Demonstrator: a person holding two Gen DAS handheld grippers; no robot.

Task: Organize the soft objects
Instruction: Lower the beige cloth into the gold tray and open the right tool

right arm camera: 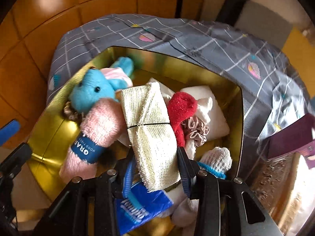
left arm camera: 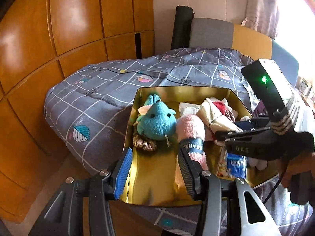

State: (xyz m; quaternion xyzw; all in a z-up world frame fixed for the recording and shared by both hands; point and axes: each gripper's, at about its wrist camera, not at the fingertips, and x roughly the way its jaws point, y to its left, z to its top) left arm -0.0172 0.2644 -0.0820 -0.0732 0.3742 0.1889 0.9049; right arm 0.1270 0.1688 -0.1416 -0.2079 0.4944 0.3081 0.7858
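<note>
Right gripper (right arm camera: 156, 174) is tipped steeply down into the gold box (right arm camera: 239, 118), its blue-padded fingers (right arm camera: 129, 179) pinching the near end of a cream mesh cloth bundle (right arm camera: 151, 129) that has a thin black band round its middle. Left gripper (left arm camera: 155, 172) hangs over the box's near left corner, jaws spread with nothing in them. Pretty crowded in there: a blue tissue pack (right arm camera: 137, 206) sits right under the bundle, a fuzzy pink roll with a navy label (right arm camera: 92, 135) is pressed against its left side, and a red sock (right arm camera: 182, 110) and beige scrunchie (right arm camera: 196, 132) crowd the right. Further back there's a blue plush toy (right arm camera: 92, 92), then the grey grid-pattern bedsheet (right arm camera: 196, 39).
</note>
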